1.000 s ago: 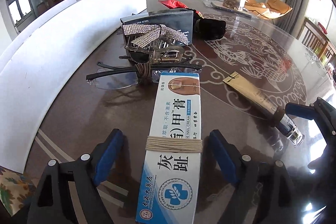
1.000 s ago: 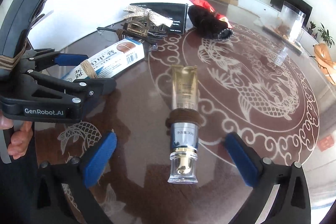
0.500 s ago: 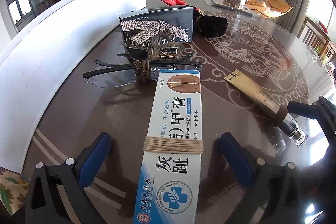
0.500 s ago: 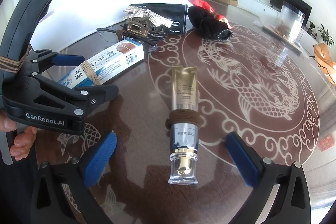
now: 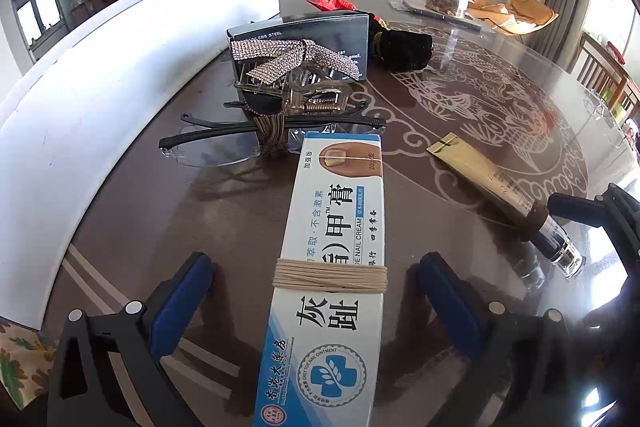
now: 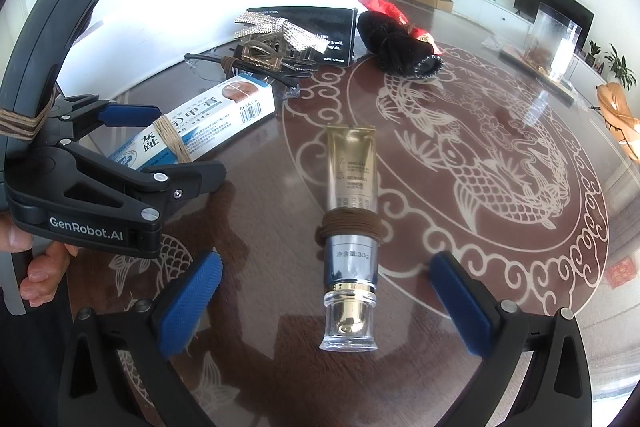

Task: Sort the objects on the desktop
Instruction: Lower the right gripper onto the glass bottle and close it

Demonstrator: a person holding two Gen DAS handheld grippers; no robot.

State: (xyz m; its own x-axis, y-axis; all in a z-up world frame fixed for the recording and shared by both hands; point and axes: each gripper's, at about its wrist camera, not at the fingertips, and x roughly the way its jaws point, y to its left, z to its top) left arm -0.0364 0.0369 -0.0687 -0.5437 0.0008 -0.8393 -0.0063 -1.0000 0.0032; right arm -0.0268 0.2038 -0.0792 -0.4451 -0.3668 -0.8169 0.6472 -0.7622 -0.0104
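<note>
**Both grippers spread over boxed cream and gold tube**

Along the left runs a white curved barrier [image 5: 132, 39] at the edge of the glass-topped table [image 5: 168, 211]. The left gripper [image 5: 316, 291] stands with its jaws spread wide, a blue pad on each side of the nail cream box [image 5: 336, 247] and clear of it; the box lies flat on the table between them, a band of tan cord [image 5: 330, 275] wound round it. In the right wrist view a person's hand [image 6: 36, 267] holds that gripper from below.

Past the far end of the box lie a pair of glasses [image 5: 224, 143] bundled with brown cord, then a clear hair claw clip with a rhinestone bow [image 5: 296, 59], resting against a black box [image 5: 304, 35] that stands on its long edge. Beside the black box sits a black velvet pouch [image 5: 404, 51], a red packet [image 5: 328, 1] behind it.

Further right, the gold cosmetic tube [image 6: 352, 195] lies on the dragon pattern (its clear cap toward the camera), brown cord looped round it. The right gripper [image 6: 324, 303] is open too, its pads either side of the capped end and touching nothing. At the far right stands a clear container [image 6: 554, 43].
</note>
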